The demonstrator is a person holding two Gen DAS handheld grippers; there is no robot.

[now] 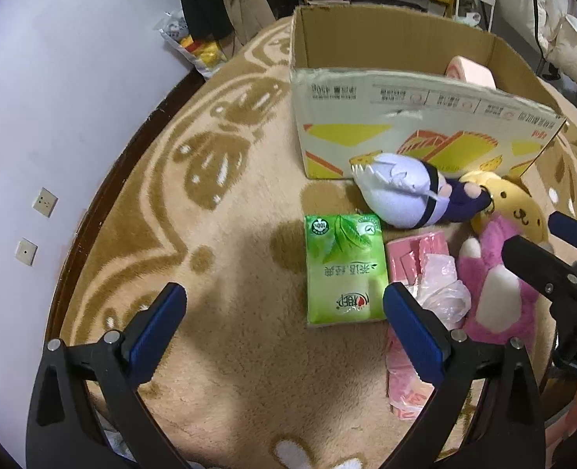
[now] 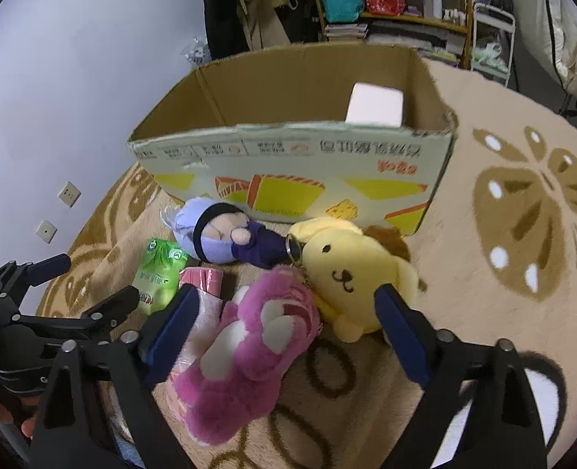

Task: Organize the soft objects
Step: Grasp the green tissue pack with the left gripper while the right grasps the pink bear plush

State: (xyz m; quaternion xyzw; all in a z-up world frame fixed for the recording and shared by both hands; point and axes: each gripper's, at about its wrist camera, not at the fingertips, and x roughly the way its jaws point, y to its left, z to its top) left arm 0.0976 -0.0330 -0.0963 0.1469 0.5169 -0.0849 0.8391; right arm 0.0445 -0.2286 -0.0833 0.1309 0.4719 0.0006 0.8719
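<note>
From the left wrist, the left gripper point(image 1: 284, 326) hangs open over the rug point(image 1: 218, 234) with the green tissue pack point(image 1: 343, 269) between its fingers, untouched, and the cardboard box point(image 1: 405, 117) behind holds a pink roll point(image 1: 472, 72). From the right wrist, the right gripper point(image 2: 284, 326) stands open around the pink plush point(image 2: 249, 351), pads not pressing, yellow dog plush point(image 2: 351, 269) beside it. There the box point(image 2: 288, 156) shows one white pack point(image 2: 374, 105) inside.
</note>
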